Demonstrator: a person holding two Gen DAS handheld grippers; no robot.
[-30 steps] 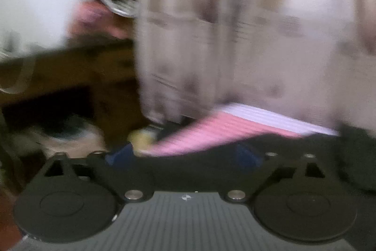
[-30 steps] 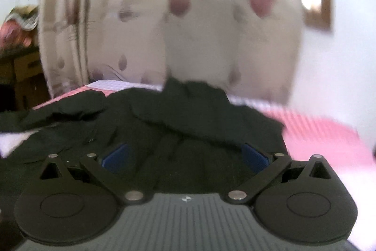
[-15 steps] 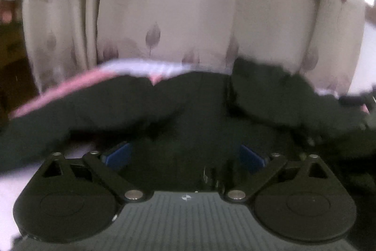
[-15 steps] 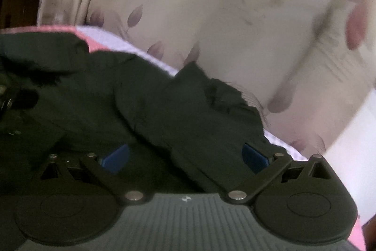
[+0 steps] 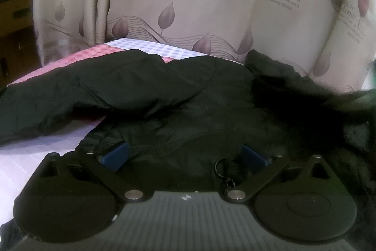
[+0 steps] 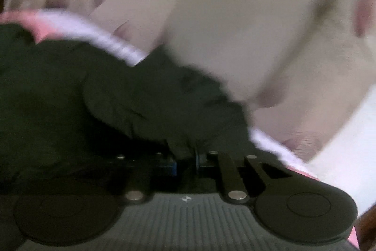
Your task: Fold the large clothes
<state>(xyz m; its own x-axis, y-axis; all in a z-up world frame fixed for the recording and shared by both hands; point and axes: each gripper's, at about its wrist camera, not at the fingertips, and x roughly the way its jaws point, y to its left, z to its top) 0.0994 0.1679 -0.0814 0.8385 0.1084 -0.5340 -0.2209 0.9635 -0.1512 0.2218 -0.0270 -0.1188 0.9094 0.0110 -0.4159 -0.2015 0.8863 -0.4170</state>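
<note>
While it lies spread over the bed, the black padded nylon jacket [image 5: 178,95] runs w/ its long axis left-right across the left wrist view: one sleeve [image 5: 70,95] stretches out to the left, body in the middle, and a dark fuzzy fur-trimmed part [image 5: 305,105] bunches at the right. A small metal ring zip-pull [image 5: 222,167] sits near the front hem, just by the left tool. The sleeve's near edge lifts a bit off the cover, w/ a shadowed gap under it. Beneath is a pink-and-white checked bedspread [image 5: 150,48]; bare strips show at the far edge behind the jacket and at the near left, so open room is mostly on the left side. The left gripper [image 5: 184,154] stands wide, blue pads apart over the jacket body, pressing nothing. The right gripper [image 6: 185,160] has just been closing; its jaws now stand narrow and pinch a fold of the black fabric [image 6: 183,147], though that view is blurred. Behind the bed, close to its far edge, hangs a beige curtain w/ leaf print and lettering [image 5: 188,4], touching or nearly touching the fur part at right. Dark wooden furniture [image 5: 14,22] stands at far left, beyond the bed corner.
</note>
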